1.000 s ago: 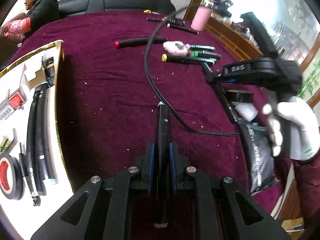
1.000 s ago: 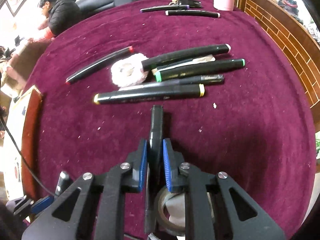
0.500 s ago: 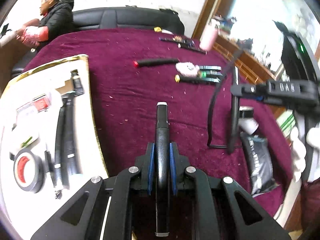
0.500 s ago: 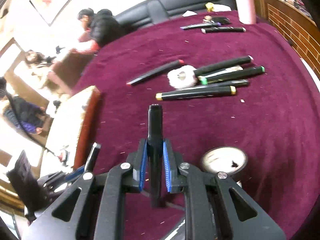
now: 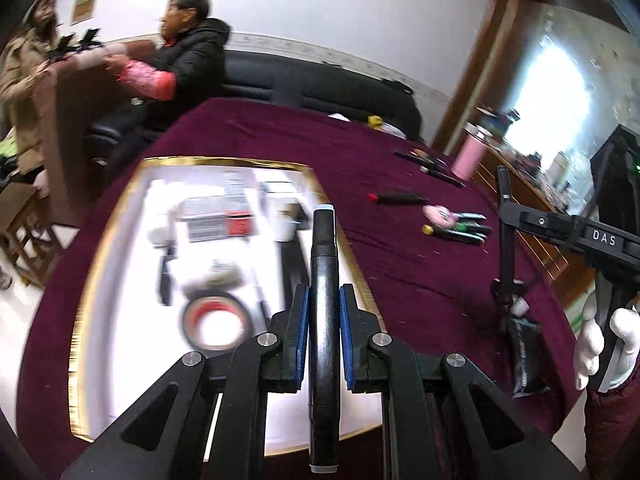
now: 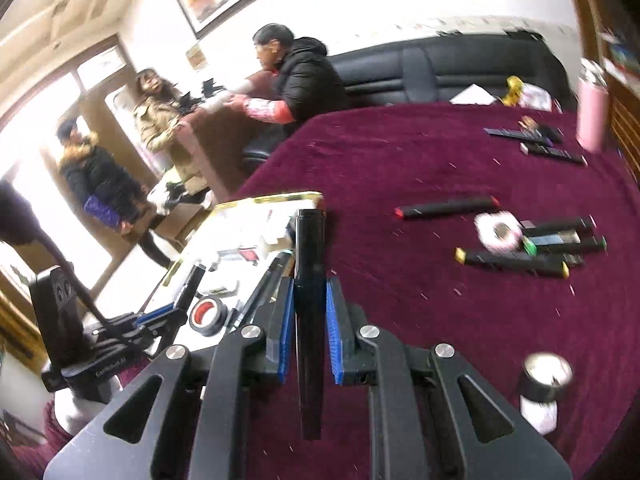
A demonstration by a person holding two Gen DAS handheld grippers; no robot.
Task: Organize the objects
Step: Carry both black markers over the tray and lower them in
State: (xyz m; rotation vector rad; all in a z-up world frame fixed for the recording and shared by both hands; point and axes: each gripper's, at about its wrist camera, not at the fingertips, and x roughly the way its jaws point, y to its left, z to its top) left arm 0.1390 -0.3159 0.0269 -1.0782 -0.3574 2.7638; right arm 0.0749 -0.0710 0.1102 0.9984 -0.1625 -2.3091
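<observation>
- Left gripper (image 5: 324, 312), lower centre of its own view: blue pads clamped on a black marker (image 5: 324, 280) with a pale cap end. The marker runs straight up the frame between the pads, its far tip over the right edge of the tray.
- Tray (image 5: 108, 248), white with a gold rim, fills the lower left of the left view. It lies on the dark red tablecloth (image 5: 400, 272). Contents are blurred; a roll of red and black tape (image 5: 214, 322) is plain, plus some dark sticks and small boxes I cannot identify.
- Right gripper (image 6: 307, 312), lower centre of its own view: pads clenched on a second black marker (image 6: 309, 280), upright in frame, with its tip near the tray's far corner (image 6: 280, 198).
- Same gripper appears at the right edge of the left view, held by a white-gloved hand (image 5: 604, 344).
- Loose markers (image 6: 516, 258) lie in a cluster on the cloth, right of centre in the right view, touching a pink and white tape roll (image 6: 498, 232). A red-tipped marker (image 6: 446, 207) lies just beside them, towards upper left.
- More dark pens (image 6: 536, 142) lie far back, near a pink bottle (image 6: 592, 116) at the upper right.
- Small jar (image 6: 542, 384) with a shiny lid stands on the cloth at lower right of the right view.
- People stand and sit in the upper left, beside a black sofa (image 6: 440, 68).
</observation>
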